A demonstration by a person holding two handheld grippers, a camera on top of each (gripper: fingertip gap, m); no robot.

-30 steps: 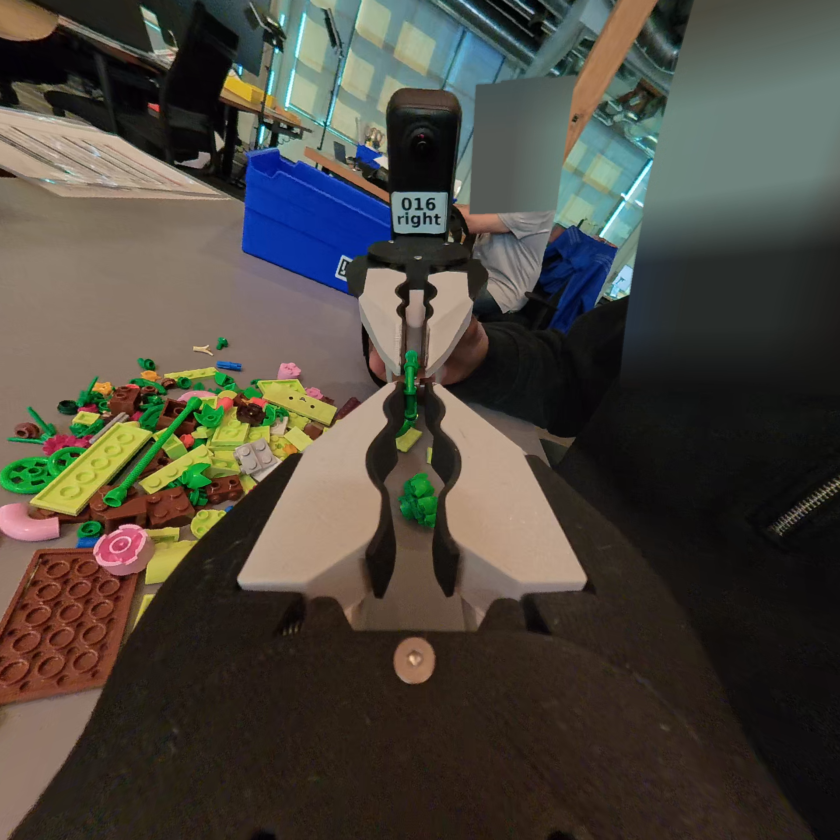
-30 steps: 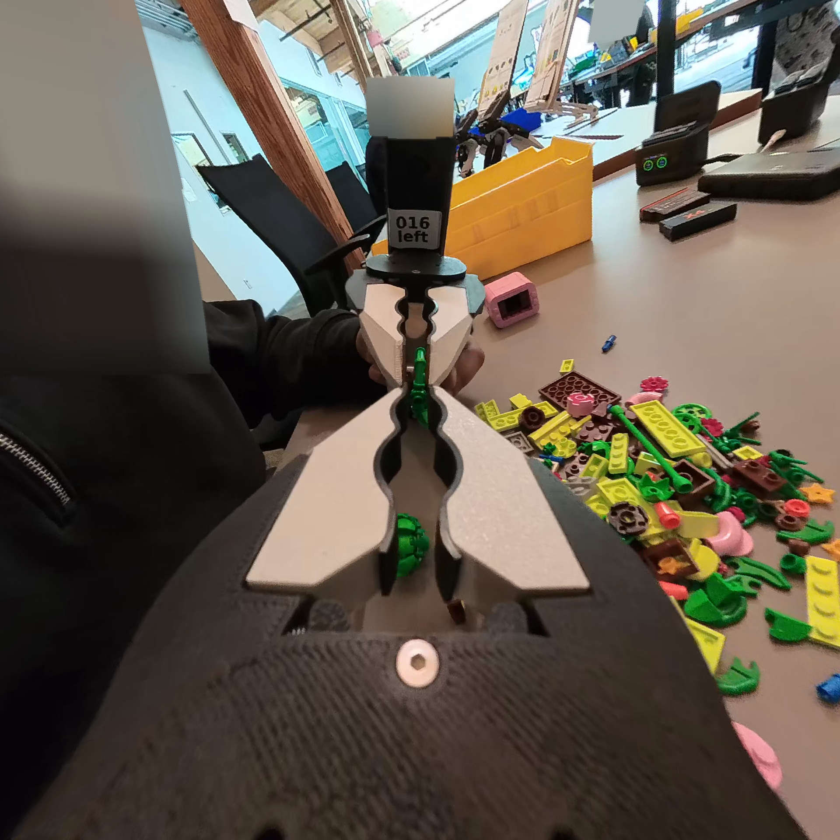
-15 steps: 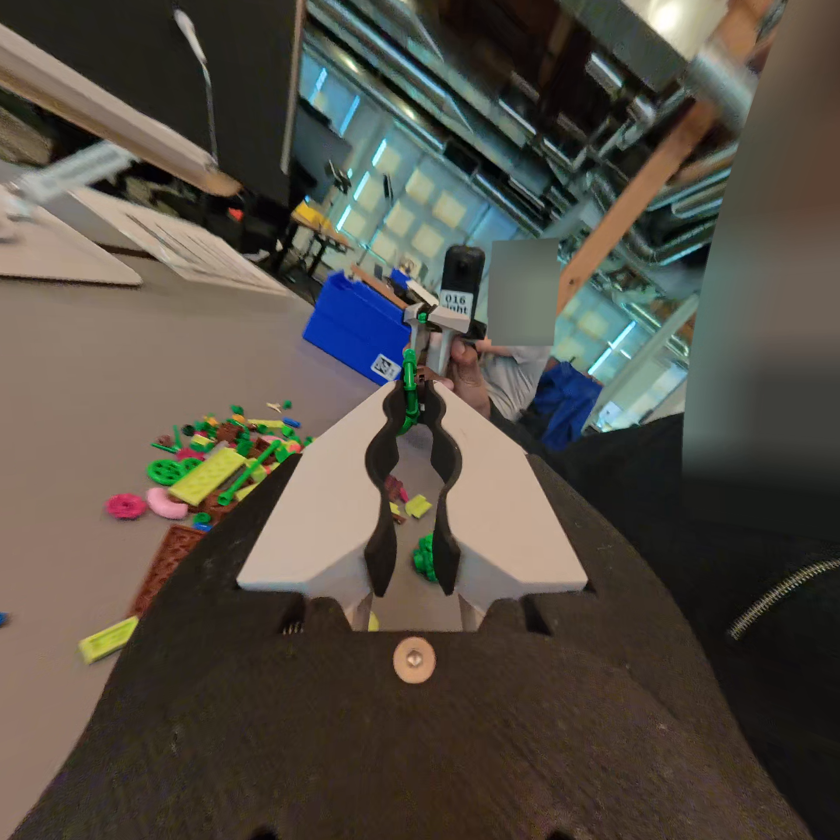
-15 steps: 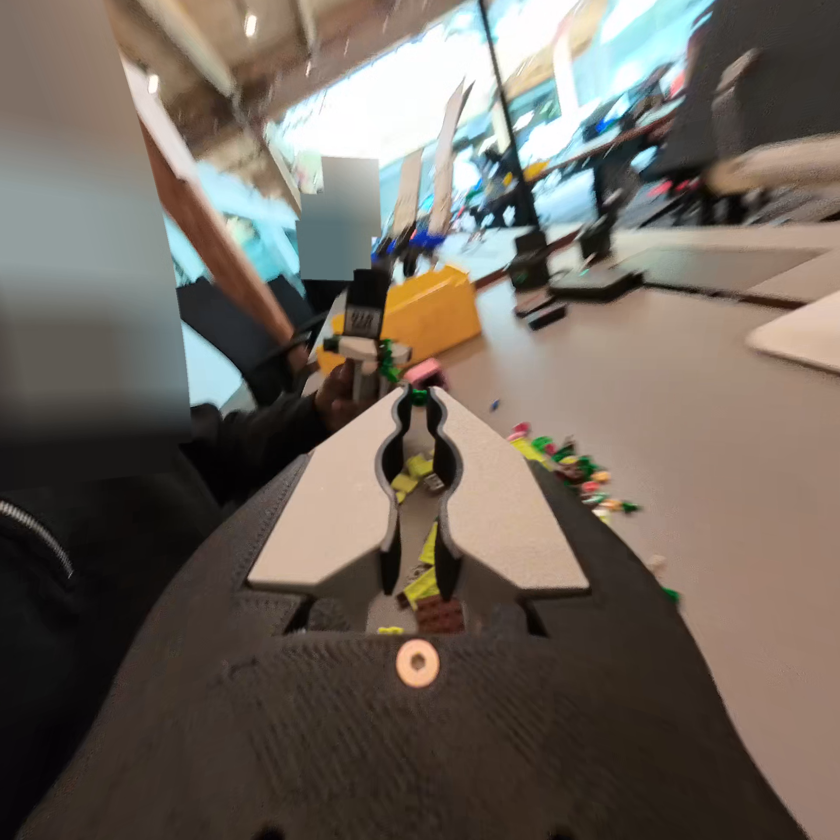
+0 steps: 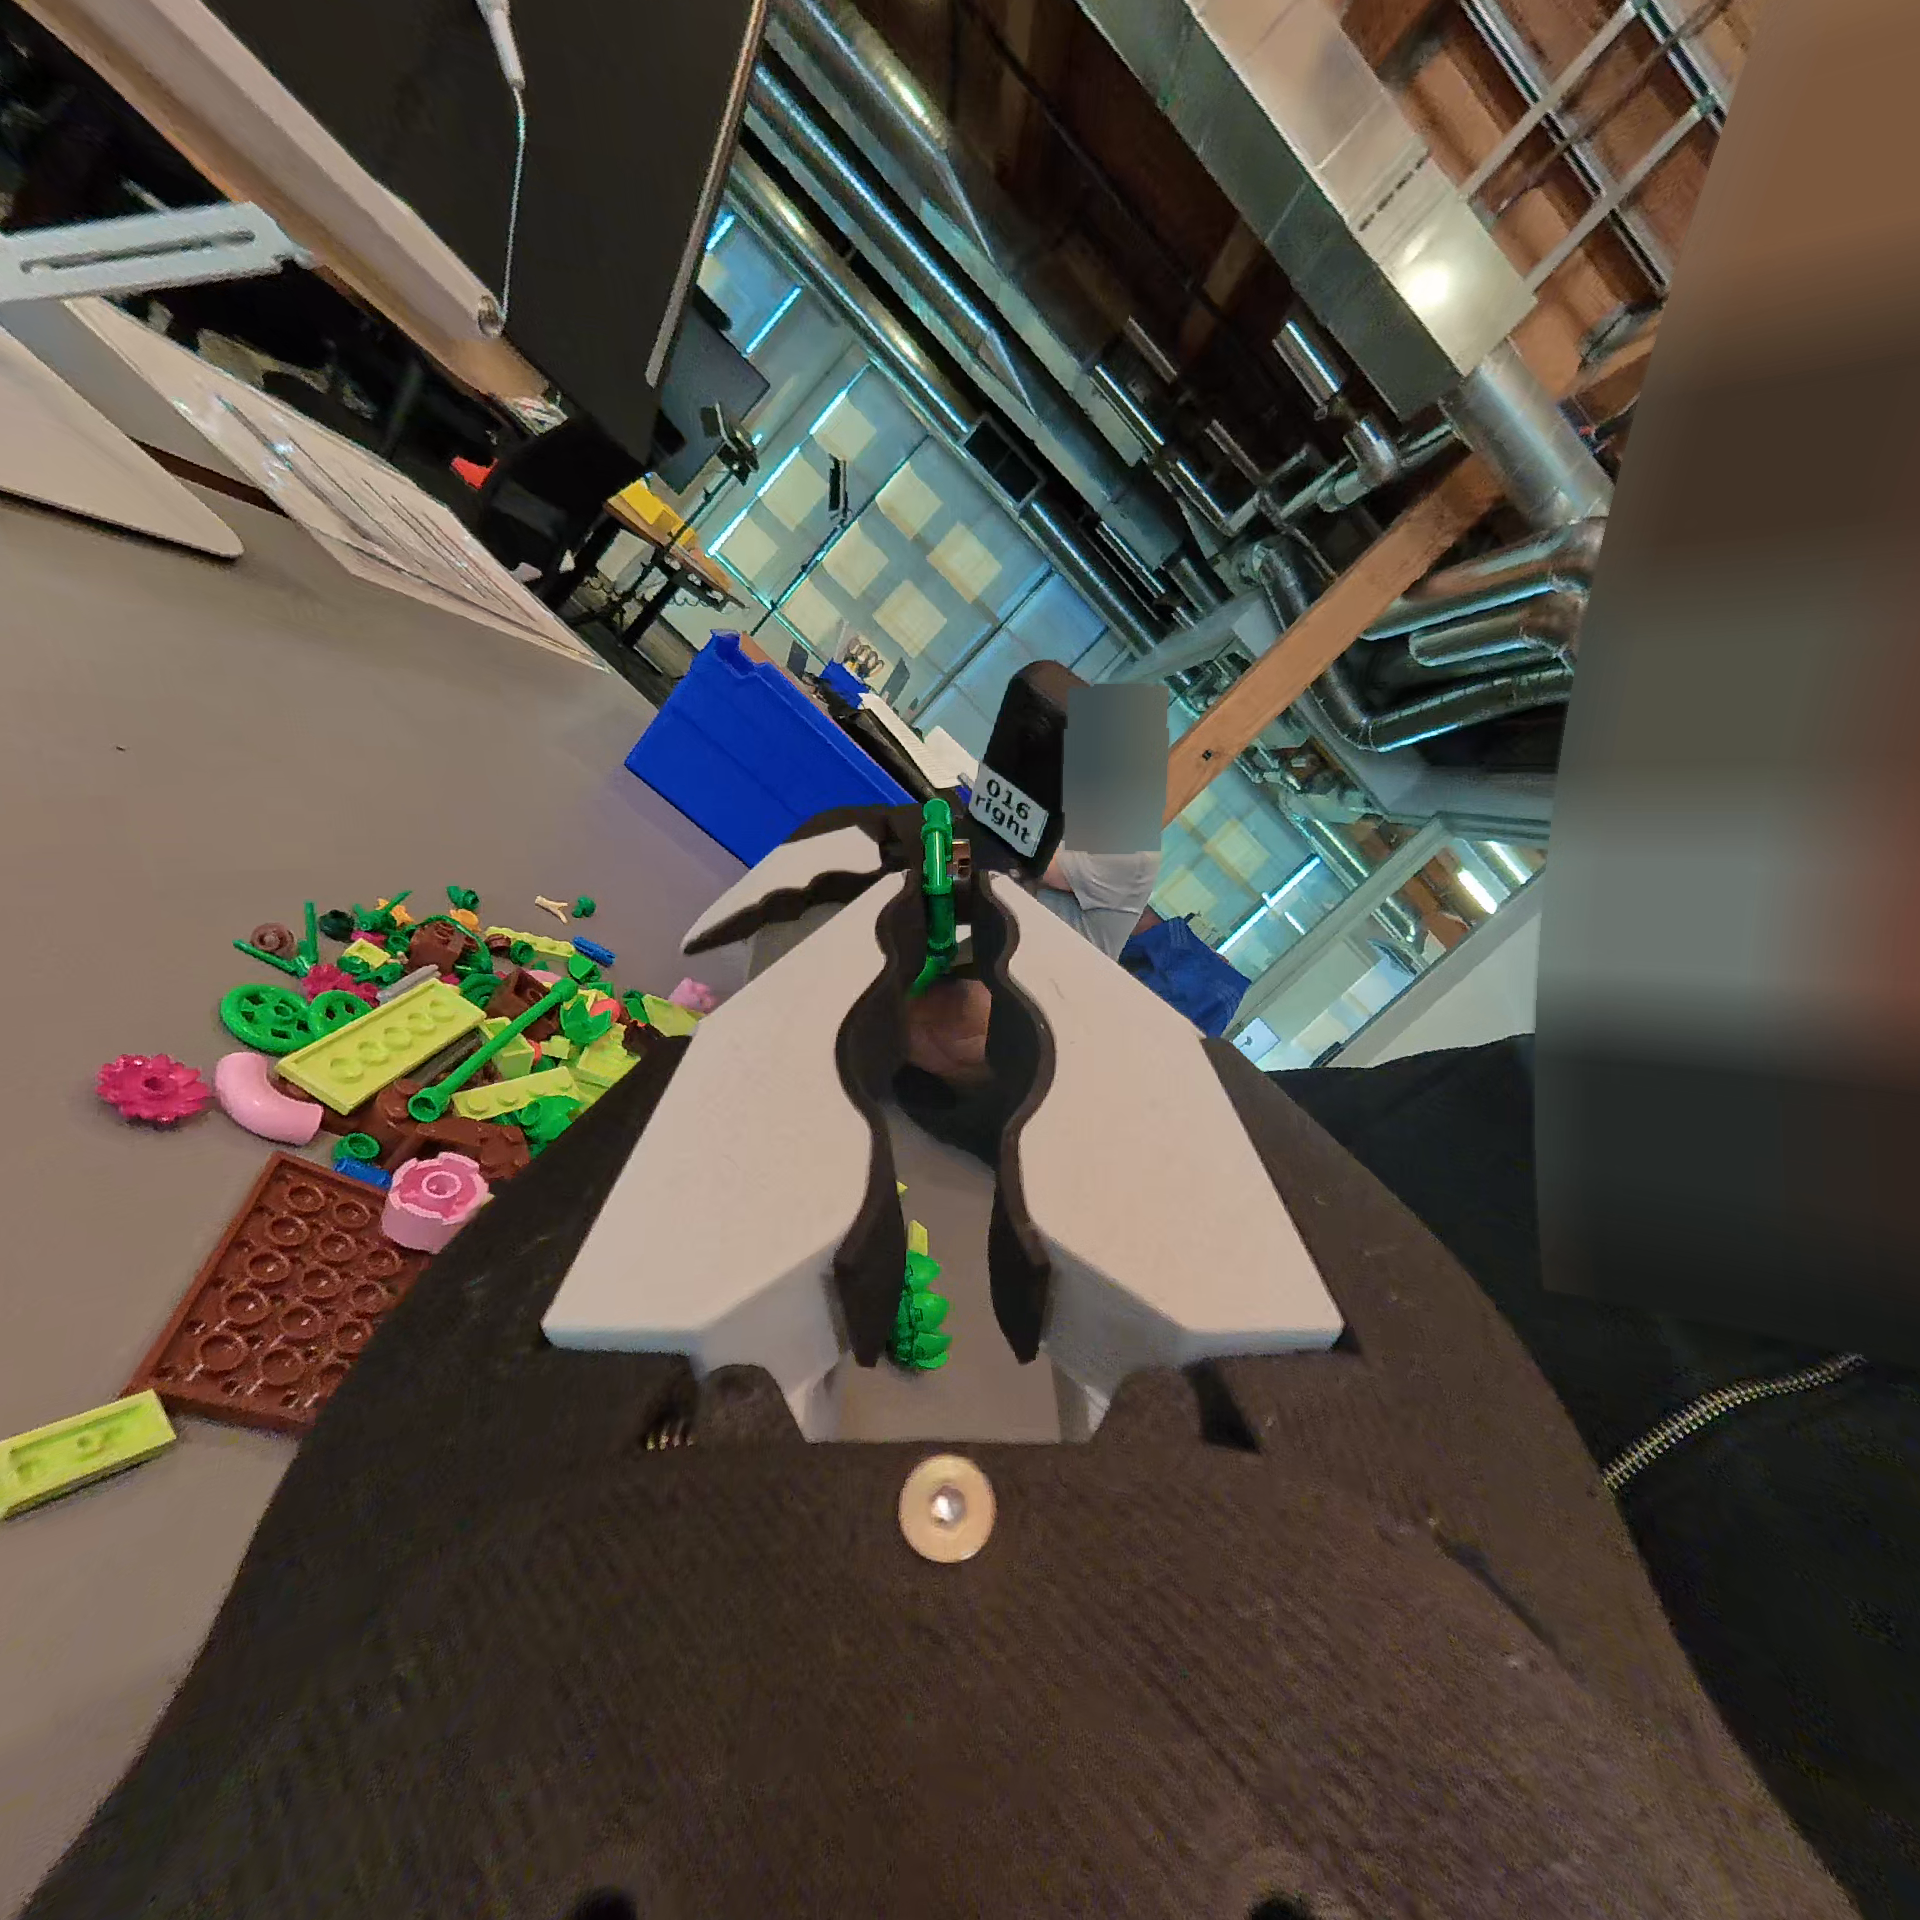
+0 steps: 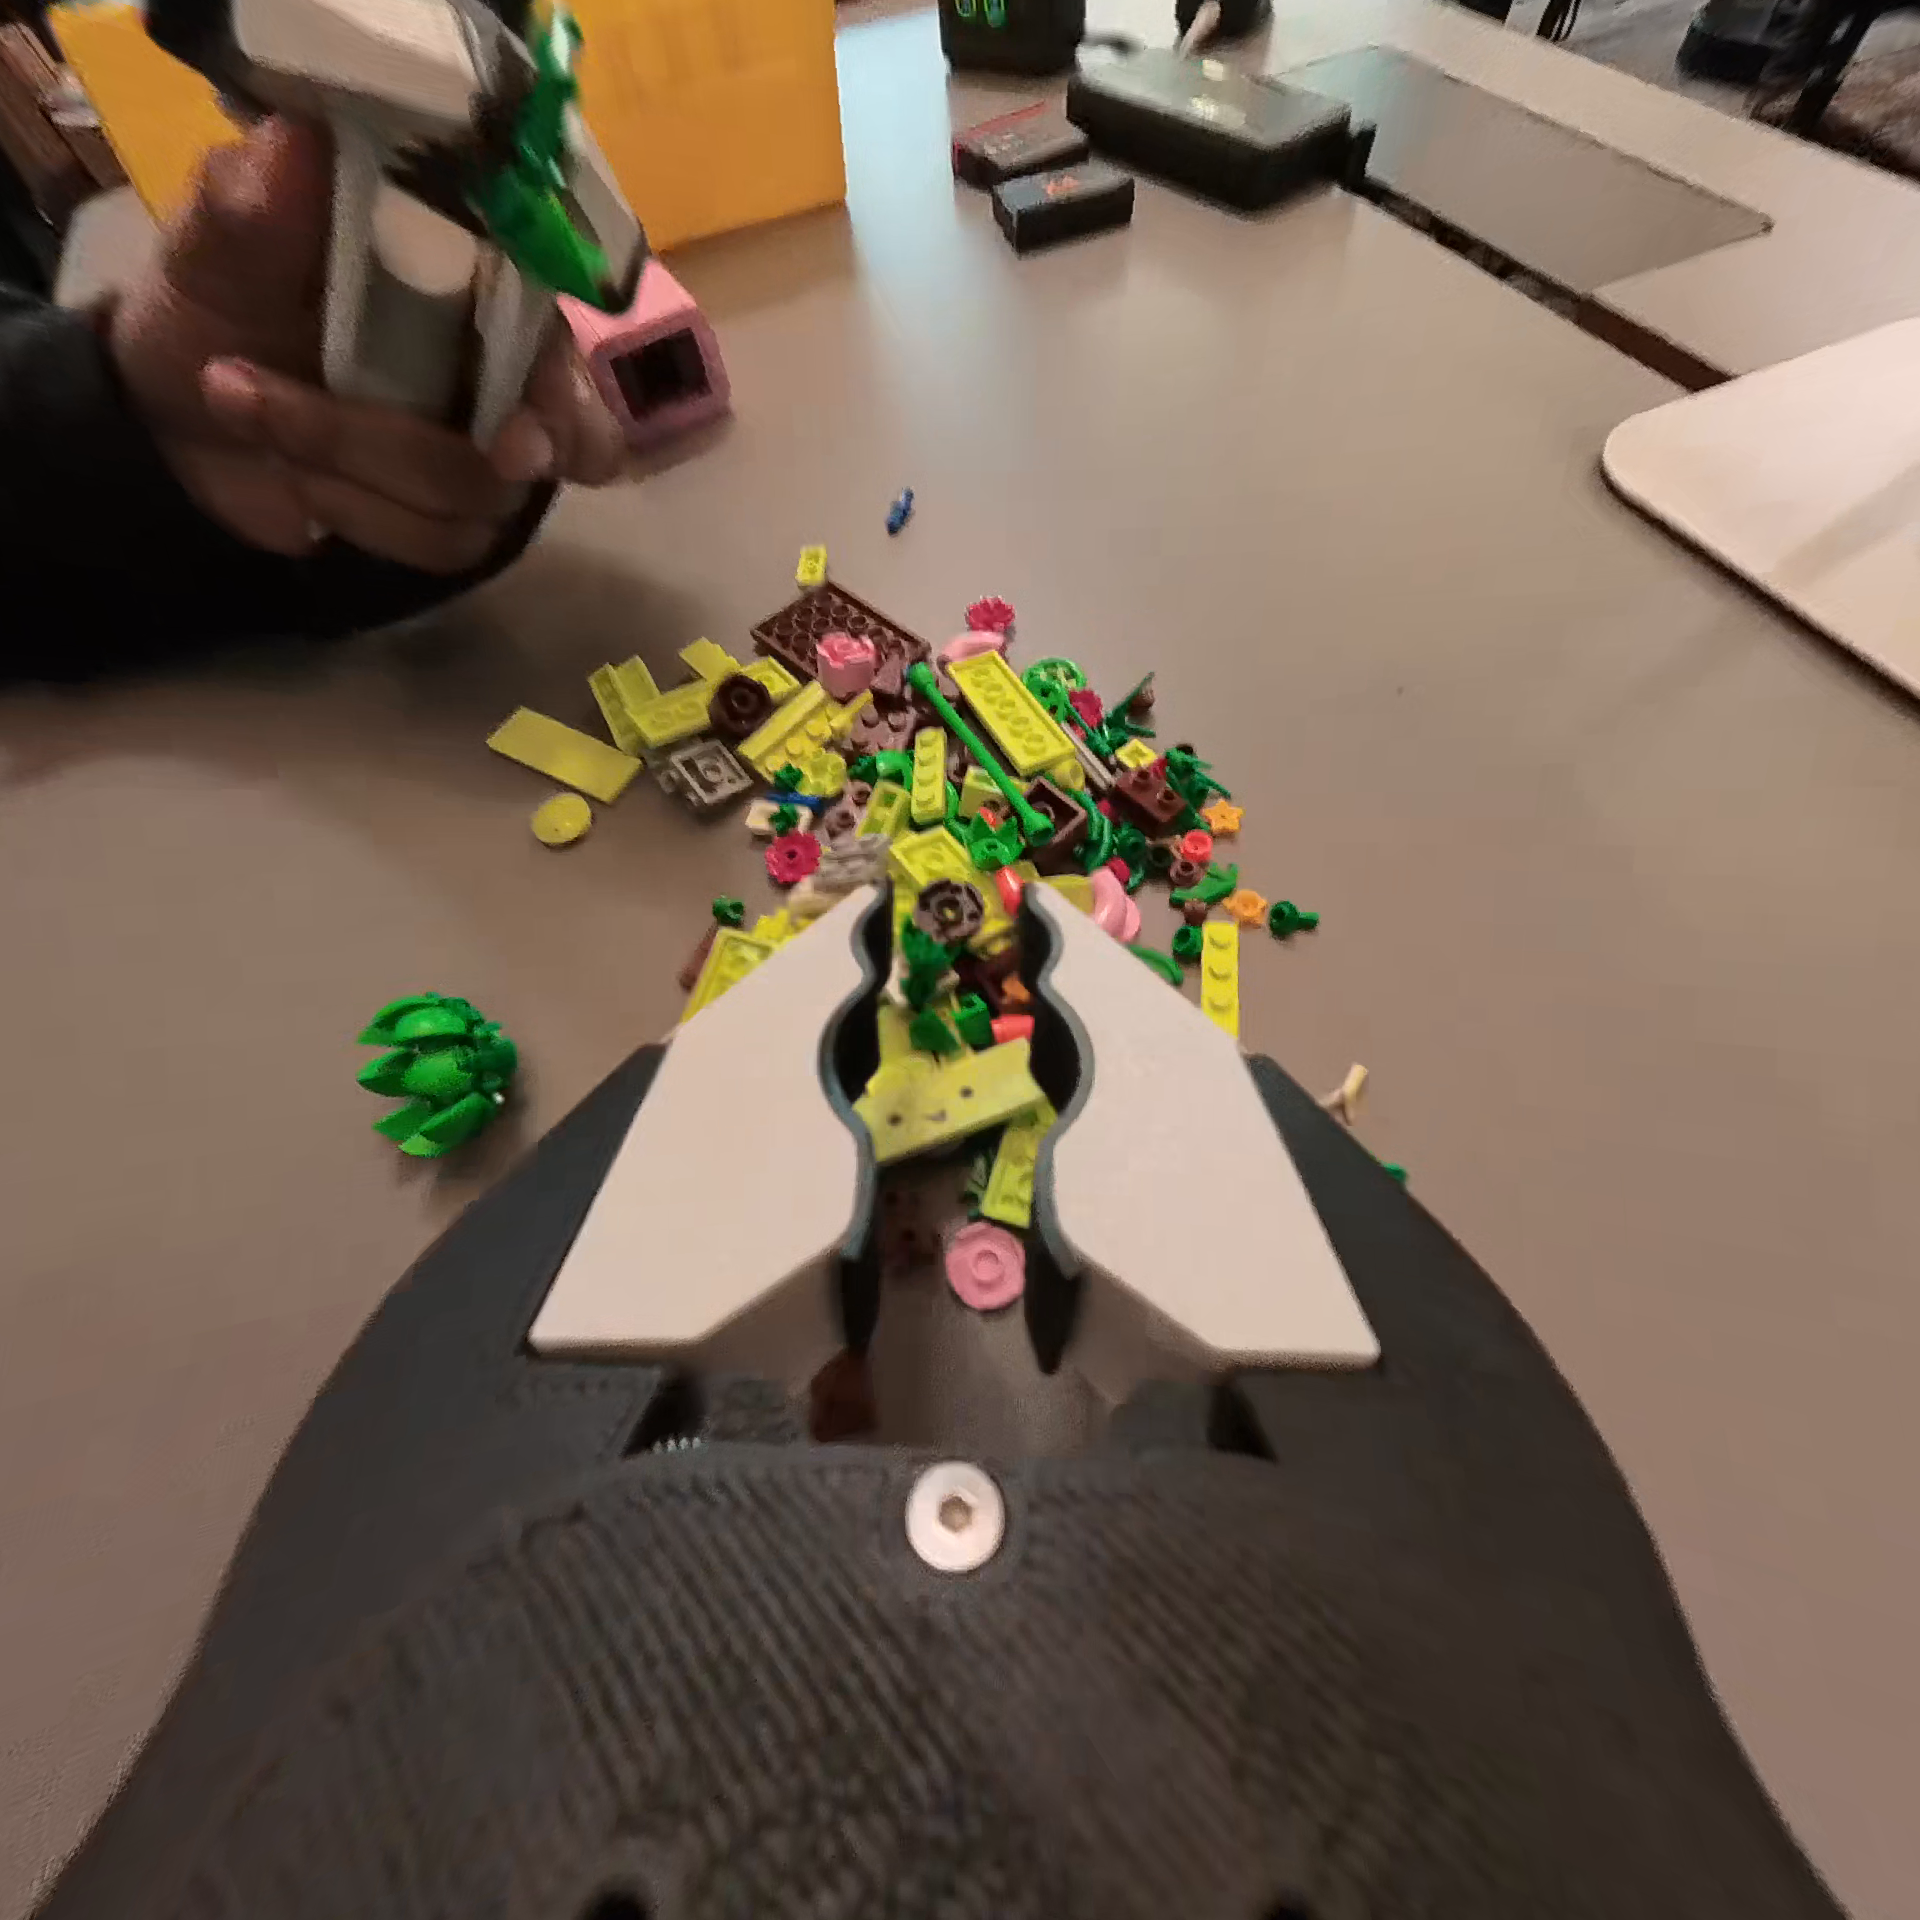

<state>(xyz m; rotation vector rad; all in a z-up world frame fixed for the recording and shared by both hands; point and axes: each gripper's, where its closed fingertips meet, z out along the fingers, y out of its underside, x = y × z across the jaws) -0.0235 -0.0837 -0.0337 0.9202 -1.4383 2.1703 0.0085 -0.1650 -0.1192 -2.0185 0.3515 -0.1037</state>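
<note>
Your left gripper (image 5: 940, 894) is raised off the grey-brown bench (image 5: 260, 748) and clamps a slim bright green plastic stem piece (image 5: 935, 883) at its fingertips; the stem stands up past the tips, close in front of your other gripper. Your right gripper (image 6: 956, 914) hangs over the scattered pile of small plastic building pieces (image 6: 935, 769) in lime, brown, pink and green, its jaws parted with nothing between them. Through the gap you see a lime plate and a pink round piece lying on the bench. A bright green leafy bud-shaped piece (image 6: 436, 1070) sits alone on the bench, just left of that gripper and apart from the pile. A flat brown studded plate (image 5: 281, 1299) lies at the near edge of the pile in the left wrist view. Farther back stand a blue plastic bin (image 5: 748, 748), a yellow plastic bin (image 6: 717, 104), a pink hollow block (image 6: 655, 353) and black boxes (image 6: 1060, 177). Overhead run silver ducts (image 5: 1351, 260) and timber beams, with bright windows behind.
</note>
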